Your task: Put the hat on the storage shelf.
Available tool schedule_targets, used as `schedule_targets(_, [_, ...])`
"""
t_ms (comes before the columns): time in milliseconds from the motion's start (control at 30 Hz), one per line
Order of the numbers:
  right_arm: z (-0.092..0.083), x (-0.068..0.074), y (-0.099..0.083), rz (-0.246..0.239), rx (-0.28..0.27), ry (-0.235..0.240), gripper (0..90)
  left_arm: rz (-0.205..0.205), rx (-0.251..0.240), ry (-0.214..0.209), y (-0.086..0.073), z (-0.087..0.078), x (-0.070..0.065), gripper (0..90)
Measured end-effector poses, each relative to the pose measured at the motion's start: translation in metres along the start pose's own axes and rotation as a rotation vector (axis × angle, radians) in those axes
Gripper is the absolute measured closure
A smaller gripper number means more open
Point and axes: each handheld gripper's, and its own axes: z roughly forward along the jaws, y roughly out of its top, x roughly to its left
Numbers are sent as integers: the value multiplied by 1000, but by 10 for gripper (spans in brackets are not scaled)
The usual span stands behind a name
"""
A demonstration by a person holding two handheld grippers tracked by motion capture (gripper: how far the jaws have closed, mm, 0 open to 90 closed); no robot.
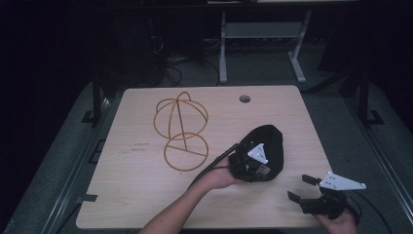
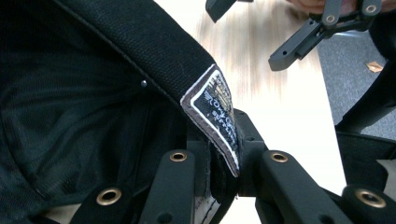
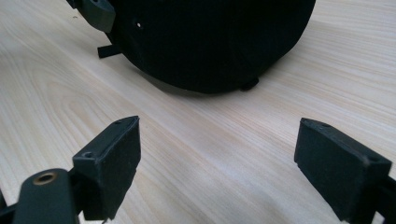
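My left gripper (image 2: 224,172) clamped on the black cap (image 1: 265,146), jaws pinching the inner band at its sewn label (image 2: 215,112). Cap sits on the worktop (image 1: 146,195), right of centre, near the front edge. My right gripper (image 3: 217,168) spread wide, nothing between the pads, low over bare wood just beside the cap. Wire frame (image 1: 181,131) lies well apart, farther left.

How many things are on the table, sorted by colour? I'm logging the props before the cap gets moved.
Black: 1, the cap, pinched at its band by the left hand-held gripper.
Gold: 1, the wire stand of joined hoops.
Total: 2 things on the table, not counting the two hand-held grippers; the right hand-held gripper is open.
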Motion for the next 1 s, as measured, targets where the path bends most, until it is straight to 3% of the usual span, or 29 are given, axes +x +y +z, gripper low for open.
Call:
schedule_targets(367, [0,5,5,4,-36,27,142,-2,-83,-4,11,-24,1,809])
schedule_targets(433, [0,8,10,-7,-62,35,142,-7,-113,-7,14,-32,0,809])
schedule_targets(700, [-3,11,23,5,-134,63,145,-7,-149,-18,18,-47,0,810])
schedule_targets(733, [-4,11,27,3,-152,68,147,-20,-172,-27,19,-52,1,810])
schedule_targets(1000, [-9,10,48,-19,-190,95,161,-18,-216,-53,27,-72,1,810])
